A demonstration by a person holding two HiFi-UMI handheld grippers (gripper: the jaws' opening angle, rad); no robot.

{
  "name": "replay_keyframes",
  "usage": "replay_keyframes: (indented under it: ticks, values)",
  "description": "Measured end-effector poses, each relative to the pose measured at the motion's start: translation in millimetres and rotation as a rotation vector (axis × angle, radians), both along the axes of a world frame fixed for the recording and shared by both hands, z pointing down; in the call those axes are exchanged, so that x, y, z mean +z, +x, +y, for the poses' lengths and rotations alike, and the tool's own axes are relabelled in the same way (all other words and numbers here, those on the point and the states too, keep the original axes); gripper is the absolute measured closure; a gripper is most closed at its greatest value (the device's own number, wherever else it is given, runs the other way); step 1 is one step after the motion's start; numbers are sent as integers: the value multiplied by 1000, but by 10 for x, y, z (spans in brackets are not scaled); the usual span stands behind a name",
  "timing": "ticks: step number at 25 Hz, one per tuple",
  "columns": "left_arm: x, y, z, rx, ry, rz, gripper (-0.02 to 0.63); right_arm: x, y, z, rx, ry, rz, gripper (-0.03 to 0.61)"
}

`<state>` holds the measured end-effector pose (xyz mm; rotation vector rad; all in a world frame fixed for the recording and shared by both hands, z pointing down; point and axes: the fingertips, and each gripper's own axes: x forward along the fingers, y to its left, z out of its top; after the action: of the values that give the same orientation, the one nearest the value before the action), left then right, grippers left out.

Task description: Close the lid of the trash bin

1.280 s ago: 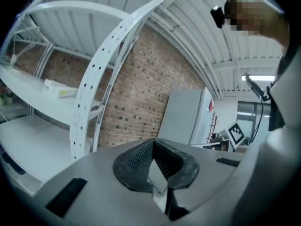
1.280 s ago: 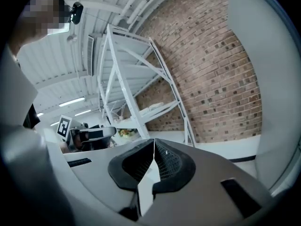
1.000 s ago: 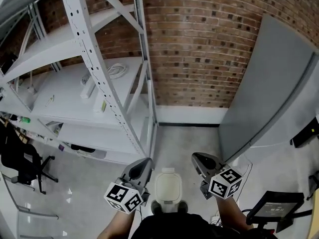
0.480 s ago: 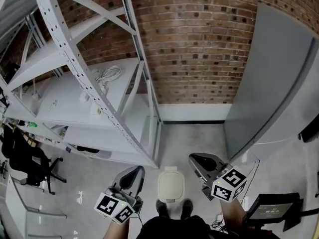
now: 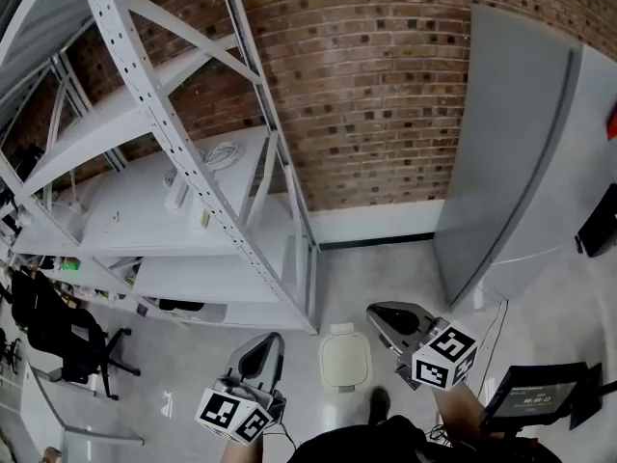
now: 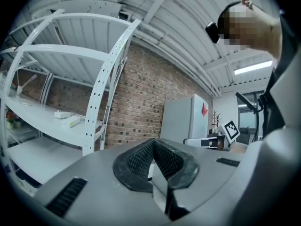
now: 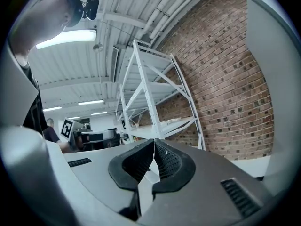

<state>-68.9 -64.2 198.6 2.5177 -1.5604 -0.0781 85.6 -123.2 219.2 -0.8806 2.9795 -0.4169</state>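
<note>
In the head view a small cream trash bin [image 5: 344, 361] stands on the grey floor with its lid lying flat on top. My left gripper [image 5: 272, 340] hangs to the bin's left and my right gripper [image 5: 377, 313] to its right, both raised above it and apart from it. Each gripper is shut with nothing between its jaws. The left gripper view shows my left gripper [image 6: 153, 143] aimed at the brick wall. In the right gripper view my right gripper [image 7: 154, 143] faces the shelving. The bin is in neither gripper view.
A tall white metal shelving rack [image 5: 193, 210] fills the left, its foot close to the bin. A brick wall [image 5: 366, 85] runs behind, and a grey cabinet [image 5: 511, 143] stands at the right. A black office chair [image 5: 58, 336], a dark screen [image 5: 540, 394] and the person's shoe [image 5: 379, 405] are nearby.
The view has shifted and the bin now sits further right in the picture. My left gripper has dropped down and left, away from the bin. My right gripper has barely moved.
</note>
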Motion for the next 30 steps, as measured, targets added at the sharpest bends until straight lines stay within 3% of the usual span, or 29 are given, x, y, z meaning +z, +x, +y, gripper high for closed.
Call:
replay_keyframes:
  ticks: [8, 15, 19, 24, 30]
  values:
    - [112, -520, 854, 41, 25, 35, 618, -118, -295, 815, 109, -5, -3, 569]
    - [191, -802, 1441, 89, 18, 86, 618, -51, -520, 1555, 182, -12, 81, 569]
    - [185, -793, 1749, 112, 17, 89, 618, -126, -564, 1929, 178, -1, 79, 569]
    - [73, -726, 2136, 78, 42, 71, 618, -221, -462, 2299, 157, 28, 59, 569]
    - [-37, -278, 2732, 46, 43, 39, 618, -231, -16, 2908, 128, 42, 18, 569]
